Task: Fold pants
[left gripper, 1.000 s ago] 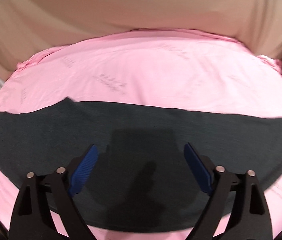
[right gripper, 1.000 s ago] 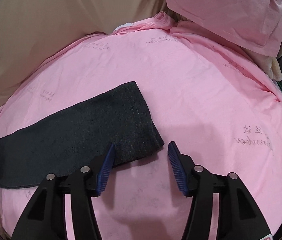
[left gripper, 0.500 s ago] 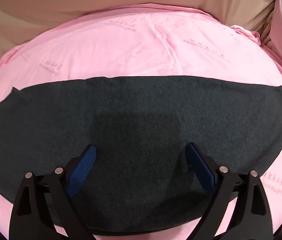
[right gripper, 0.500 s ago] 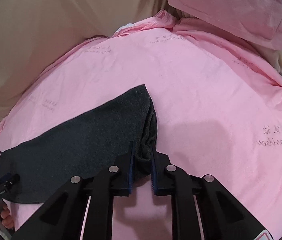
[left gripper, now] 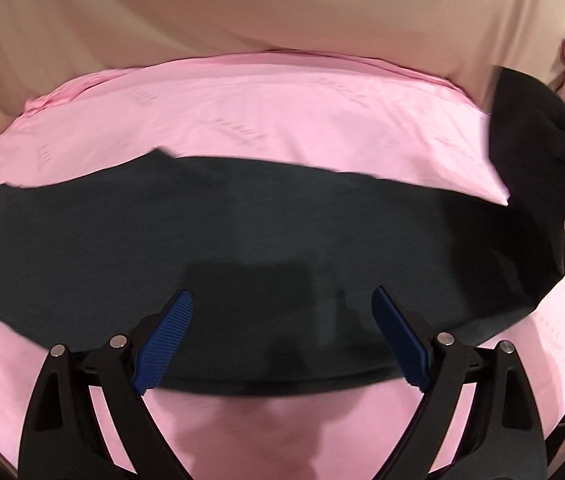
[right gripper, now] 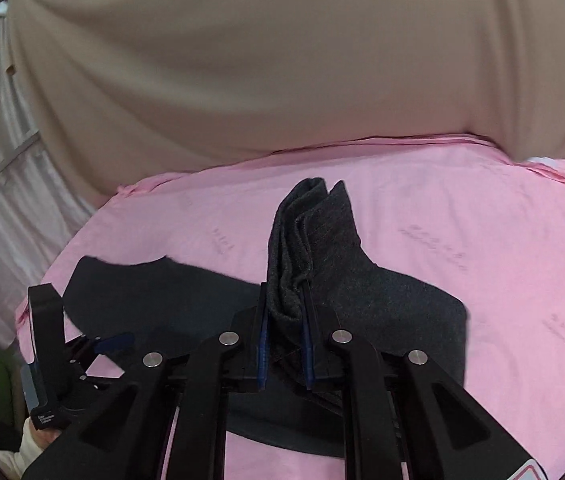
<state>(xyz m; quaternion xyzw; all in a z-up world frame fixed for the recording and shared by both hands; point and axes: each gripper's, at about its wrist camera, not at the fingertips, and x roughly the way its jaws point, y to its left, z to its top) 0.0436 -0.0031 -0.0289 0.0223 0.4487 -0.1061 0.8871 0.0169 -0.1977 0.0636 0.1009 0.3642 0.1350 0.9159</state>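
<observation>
right gripper [right gripper: 284,340], open a second ago, now pinches the dark pants [right gripper: 314,240] hem, lifted; fold probably beginning; left gripper [left gripper: 282,336] hovers open.

Left gripper [left gripper: 282,336] jaws spread wide, empty; right gripper [right gripper: 285,344] clamped, raised, angled down

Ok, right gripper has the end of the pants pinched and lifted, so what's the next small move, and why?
Probably carry that end across toward the far end of the pants and lay it down. The right gripper is shut on a bunched end held above the pink sheet, while the rest lies flat and the left gripper hangs open above it.
</observation>
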